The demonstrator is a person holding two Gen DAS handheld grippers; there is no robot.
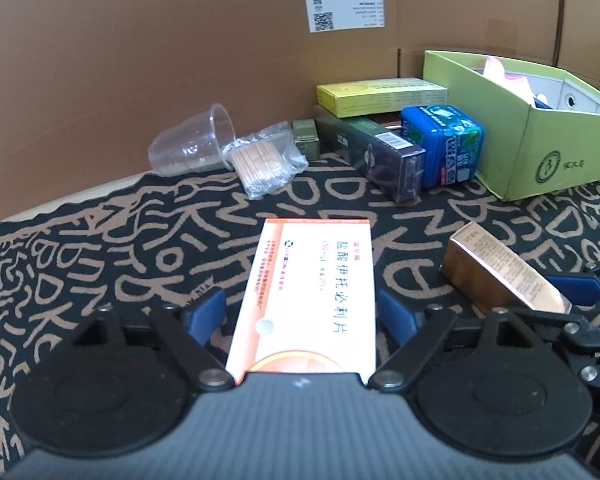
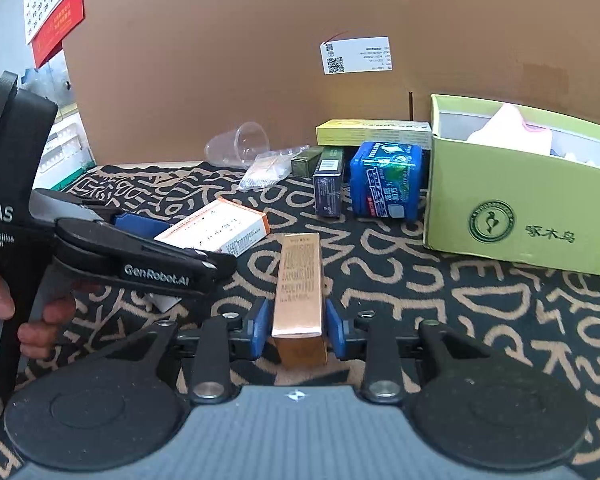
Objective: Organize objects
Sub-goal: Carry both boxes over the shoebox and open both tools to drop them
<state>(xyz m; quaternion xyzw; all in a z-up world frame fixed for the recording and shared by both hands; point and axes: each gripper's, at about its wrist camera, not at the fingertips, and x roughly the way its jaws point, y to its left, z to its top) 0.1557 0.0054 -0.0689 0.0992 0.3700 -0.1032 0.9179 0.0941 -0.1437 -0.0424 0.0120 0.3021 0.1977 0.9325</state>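
Cartons were straddled lengthwise in front of the green box [image 2: 520, 200]: the white-and-orange carton [image 1: 312, 292] between the left gripper [image 1: 302, 312]'s parted jaws, untouched; the copper carton [image 2: 300, 280] bracketed closely by the right gripper [image 2: 297, 322], contact uncertain.

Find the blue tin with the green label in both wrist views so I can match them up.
Left wrist view: the blue tin stands right of centre, upper half, beside the dark box.
Right wrist view: the blue tin sits right of centre, mid-height, just left of the green cardboard box.
Shared landmark: the green cardboard box, right of the tin in both.
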